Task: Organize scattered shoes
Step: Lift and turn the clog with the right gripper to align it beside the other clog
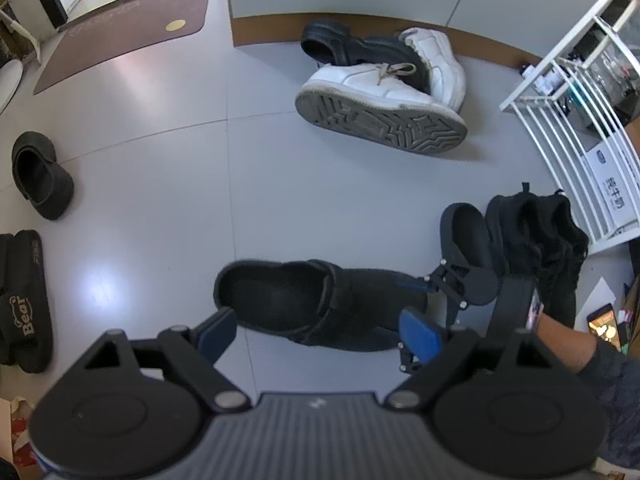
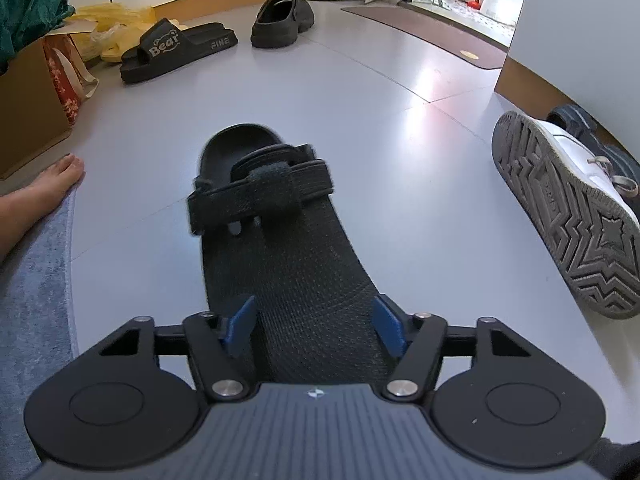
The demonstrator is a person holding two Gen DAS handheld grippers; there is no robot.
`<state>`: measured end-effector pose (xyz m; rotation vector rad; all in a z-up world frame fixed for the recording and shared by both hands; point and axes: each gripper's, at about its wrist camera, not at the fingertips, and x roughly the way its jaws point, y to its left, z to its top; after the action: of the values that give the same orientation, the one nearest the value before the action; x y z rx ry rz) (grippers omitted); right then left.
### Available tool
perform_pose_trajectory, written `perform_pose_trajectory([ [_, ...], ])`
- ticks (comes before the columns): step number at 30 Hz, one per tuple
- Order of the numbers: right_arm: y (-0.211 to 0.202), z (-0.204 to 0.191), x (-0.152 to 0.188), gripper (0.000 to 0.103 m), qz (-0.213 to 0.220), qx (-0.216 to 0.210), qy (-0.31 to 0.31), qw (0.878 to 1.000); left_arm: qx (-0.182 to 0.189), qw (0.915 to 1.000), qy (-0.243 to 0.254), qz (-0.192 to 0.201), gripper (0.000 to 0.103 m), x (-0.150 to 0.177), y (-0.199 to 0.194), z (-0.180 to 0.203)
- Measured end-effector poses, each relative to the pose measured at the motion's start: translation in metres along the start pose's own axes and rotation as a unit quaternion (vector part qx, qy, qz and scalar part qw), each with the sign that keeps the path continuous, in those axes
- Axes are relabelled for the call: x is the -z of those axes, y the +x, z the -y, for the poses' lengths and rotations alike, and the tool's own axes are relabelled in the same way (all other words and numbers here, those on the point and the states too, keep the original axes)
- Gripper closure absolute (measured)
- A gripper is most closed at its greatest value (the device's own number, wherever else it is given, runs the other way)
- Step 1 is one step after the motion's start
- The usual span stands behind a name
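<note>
A black strap shoe (image 2: 272, 216) points away from me on the grey floor, and my right gripper (image 2: 315, 330) is shut on its toe end, a blue pad against each side. The left wrist view shows the same shoe (image 1: 304, 304) lying crosswise with its opening to the left. My left gripper (image 1: 320, 334) is open just above and in front of it, not touching. Other scattered shoes: a white sneaker (image 1: 380, 100) on its side, a black clog (image 1: 40, 176), and a black "Bear" slide (image 2: 176, 48).
A white wire rack (image 1: 560, 120) stands at the right, with black sneakers (image 1: 536, 240) in front of it. A brown doormat (image 1: 120, 32) lies by the doorway. A person's bare foot (image 2: 44, 188) rests on a blue rug (image 2: 36, 280) beside a cardboard box (image 2: 24, 112).
</note>
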<state>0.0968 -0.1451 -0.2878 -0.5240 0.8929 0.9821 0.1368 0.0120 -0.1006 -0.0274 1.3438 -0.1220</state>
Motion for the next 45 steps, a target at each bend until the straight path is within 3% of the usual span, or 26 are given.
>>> perform_pose_trajectory([
  [4, -0.006, -0.004, 0.001, 0.048, -0.011, -0.026, 0.001, 1.0, 0.002, 1.0, 0.003, -0.002, 0.013, 0.001, 0.001, 0.003],
  [7, -0.009, -0.003, 0.001, 0.046, -0.014, -0.045, 0.009, 0.999, 0.004, 1.0, 0.002, -0.001, 0.013, 0.0, -0.001, 0.004],
  [9, -0.007, 0.0, -0.001, 0.036, -0.014, -0.039, 0.026, 0.999, 0.007, 1.0, 0.001, 0.001, 0.013, 0.001, -0.003, 0.005],
  [11, -0.004, 0.004, -0.002, 0.013, -0.011, -0.035, 0.051, 0.998, 0.009, 1.0, 0.001, 0.003, 0.013, 0.001, -0.004, 0.005],
  [13, -0.001, 0.006, -0.003, 0.01, -0.001, -0.036, 0.064, 0.997, 0.011, 0.9999, 0.001, 0.003, 0.013, 0.001, -0.005, 0.005],
  [24, 0.036, -0.009, -0.02, 0.009, -0.002, -0.015, 0.052, 0.999, 0.013, 0.9999, -0.008, 0.002, 0.013, 0.002, -0.007, -0.001],
  [33, 0.032, -0.015, -0.012, 0.017, 0.006, 0.03, 0.144, 0.989, 0.016, 0.9999, -0.006, -0.001, 0.013, 0.0, -0.006, 0.0],
  [45, 0.021, -0.017, 0.007, 0.018, -0.016, 0.081, 0.256, 0.963, 0.011, 0.9999, 0.001, -0.002, 0.013, -0.003, -0.003, 0.007],
])
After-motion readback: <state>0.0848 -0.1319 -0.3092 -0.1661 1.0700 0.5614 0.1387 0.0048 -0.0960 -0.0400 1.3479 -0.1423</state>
